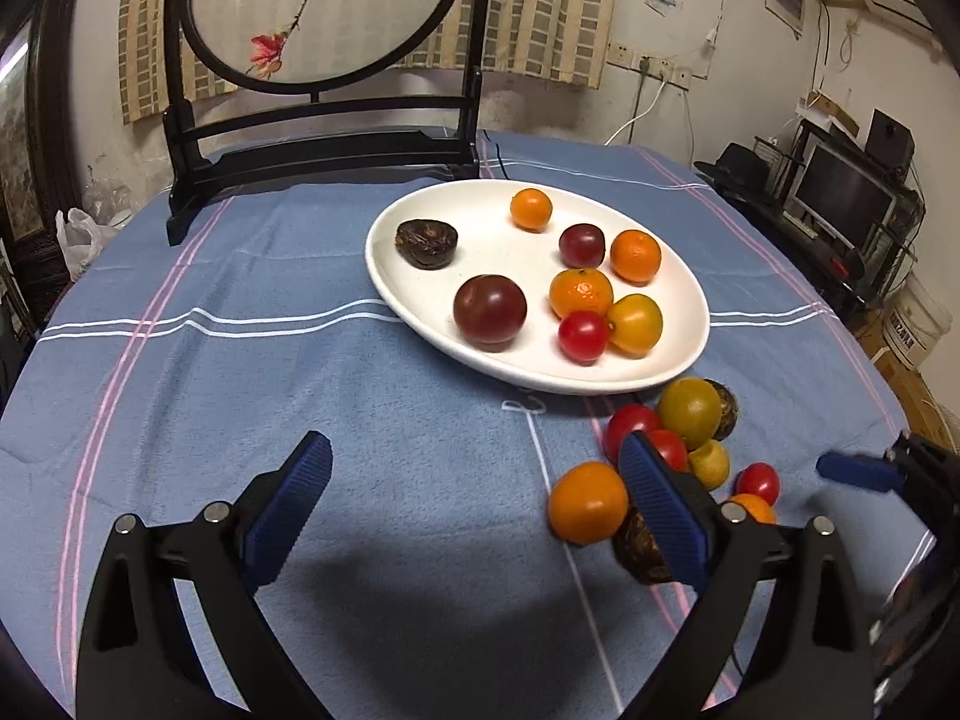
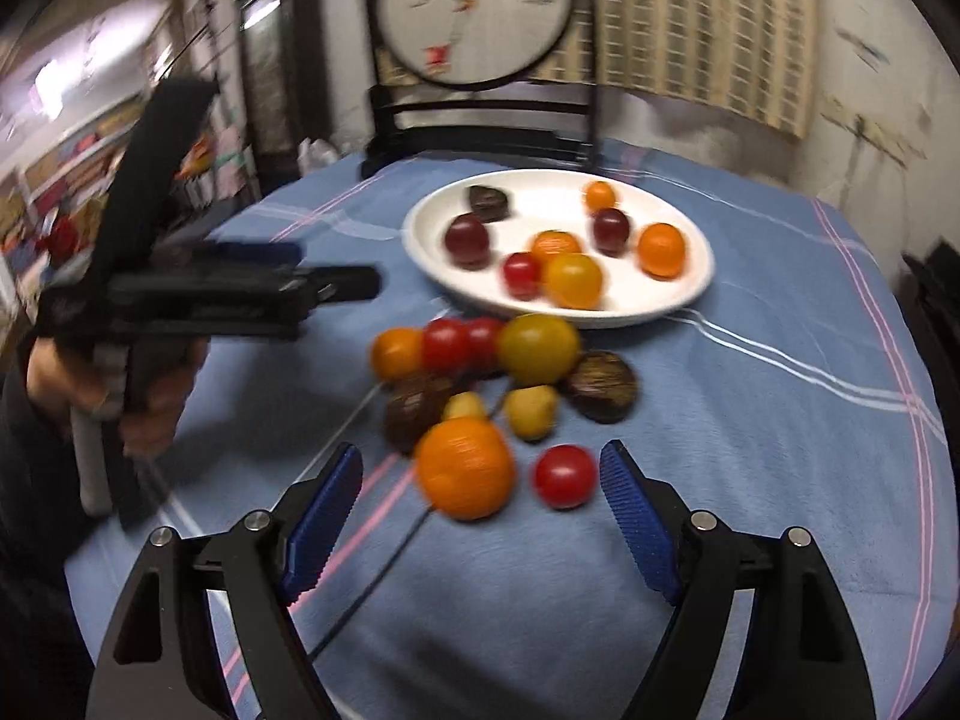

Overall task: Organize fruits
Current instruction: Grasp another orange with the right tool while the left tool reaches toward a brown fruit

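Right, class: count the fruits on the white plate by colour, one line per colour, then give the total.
Orange fruits: 3
Dark purple fruits: 2
Red fruit: 1
Yellow fruit: 1
Brown fruit: 1
Total on the plate: 8

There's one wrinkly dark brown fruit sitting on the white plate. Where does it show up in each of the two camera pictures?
Left wrist view: the wrinkly dark fruit lies at the plate's far left, apart from the other fruit, just above picture centre.
Right wrist view: the same fruit lies at the plate's far edge, left of its middle, in the upper half of the picture, slightly blurred.
Shared landmark: the white plate, with the round painted screen behind it.
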{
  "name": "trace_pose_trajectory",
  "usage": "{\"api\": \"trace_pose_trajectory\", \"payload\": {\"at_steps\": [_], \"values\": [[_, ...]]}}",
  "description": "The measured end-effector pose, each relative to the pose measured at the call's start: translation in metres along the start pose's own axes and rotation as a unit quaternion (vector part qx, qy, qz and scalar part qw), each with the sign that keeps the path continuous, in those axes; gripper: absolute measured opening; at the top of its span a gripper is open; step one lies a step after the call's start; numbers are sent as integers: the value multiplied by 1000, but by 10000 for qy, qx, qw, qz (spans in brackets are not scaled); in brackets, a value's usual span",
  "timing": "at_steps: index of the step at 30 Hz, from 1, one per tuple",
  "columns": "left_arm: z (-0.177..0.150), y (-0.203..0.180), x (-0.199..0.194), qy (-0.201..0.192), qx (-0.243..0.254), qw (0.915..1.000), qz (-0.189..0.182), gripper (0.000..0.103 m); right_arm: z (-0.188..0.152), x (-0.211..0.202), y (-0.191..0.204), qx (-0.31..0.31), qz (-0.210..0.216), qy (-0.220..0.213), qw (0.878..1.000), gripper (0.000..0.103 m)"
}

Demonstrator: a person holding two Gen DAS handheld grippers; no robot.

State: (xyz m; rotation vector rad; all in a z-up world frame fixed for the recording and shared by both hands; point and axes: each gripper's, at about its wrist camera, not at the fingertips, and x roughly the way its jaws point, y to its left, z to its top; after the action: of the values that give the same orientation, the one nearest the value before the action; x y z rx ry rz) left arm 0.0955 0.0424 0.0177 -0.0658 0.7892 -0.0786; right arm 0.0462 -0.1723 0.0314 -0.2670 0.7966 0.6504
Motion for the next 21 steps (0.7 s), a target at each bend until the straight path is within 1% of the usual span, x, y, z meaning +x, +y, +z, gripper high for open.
{"api": "trace_pose_trajectory", "payload": {"at_steps": [4, 5, 8, 10, 11, 12, 16, 18, 21], "values": [[0, 8, -3, 23, -154, 9999, -68, 95, -3, 15, 17, -258, -68, 377, 9989, 66], [1, 10, -3, 45, -194, 9998, -72, 95, -3, 20, 19, -313, -257, 445, 9982, 65], [3, 16, 0, 97, -295, 9995, -47, 95, 0, 29, 17, -308, -532, 548, 9966, 65], [3, 20, 2, 157, -357, 9992, -45, 95, 1, 32, 18, -396, -609, 504, 9961, 59], [3, 20, 3, 190, -373, 9991, -47, 95, 2, 33, 18, -488, -734, 486, 9949, 47], [3, 21, 5, 228, -394, 9990, -36, 95, 3, 33, 18, -519, -738, 477, 9948, 43], [0, 18, 11, 356, -323, 9988, -7, 95, -1, 29, 10, -331, -500, 323, 9977, 43], [-2, 13, 13, 430, -219, 9988, -43, 95, -2, 25, 3, -128, -236, 242, 9993, 42], [-5, 3, 13, 504, -24, 9985, -198, 95, 0, 20, -9, 167, 124, 100, 9997, 43]]}}
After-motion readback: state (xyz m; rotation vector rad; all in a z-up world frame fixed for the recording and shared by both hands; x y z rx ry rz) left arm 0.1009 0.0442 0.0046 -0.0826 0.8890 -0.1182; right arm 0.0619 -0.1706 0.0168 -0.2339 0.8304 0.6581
